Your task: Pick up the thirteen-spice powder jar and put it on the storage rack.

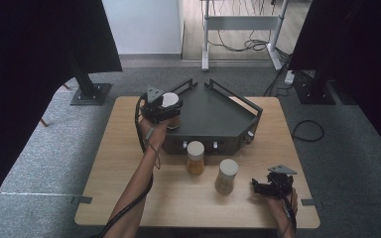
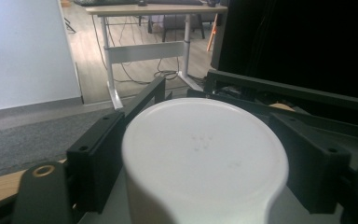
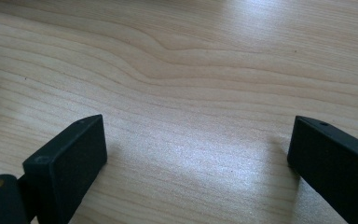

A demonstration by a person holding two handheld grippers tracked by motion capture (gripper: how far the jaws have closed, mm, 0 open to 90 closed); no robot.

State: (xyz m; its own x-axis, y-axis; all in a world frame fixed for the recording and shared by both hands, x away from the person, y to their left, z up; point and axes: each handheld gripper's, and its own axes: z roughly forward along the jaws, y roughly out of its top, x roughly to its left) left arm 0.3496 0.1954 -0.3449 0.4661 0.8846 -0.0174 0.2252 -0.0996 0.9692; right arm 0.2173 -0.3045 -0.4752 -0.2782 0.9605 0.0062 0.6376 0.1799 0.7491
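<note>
Over dark tray's left corner, high view: left gripper around white-lidded jar; two more jars on wooden table. Left gripper view: jaws flank white lid, whether pads press it, cannot tell. Right gripper view: right gripper released, jaws wide over bare wood.

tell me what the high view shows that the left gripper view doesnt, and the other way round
High view: the whole wooden table, an amber jar and a paler jar standing in front of the dark tray, and the right gripper, open, near the table's front right corner.
Left gripper view: close up, black jaws flank the white lid on both sides; whether they press on it I cannot tell.
Both: the left gripper at the white-lidded jar by the tray's left edge, and the white desk frame behind.
</note>
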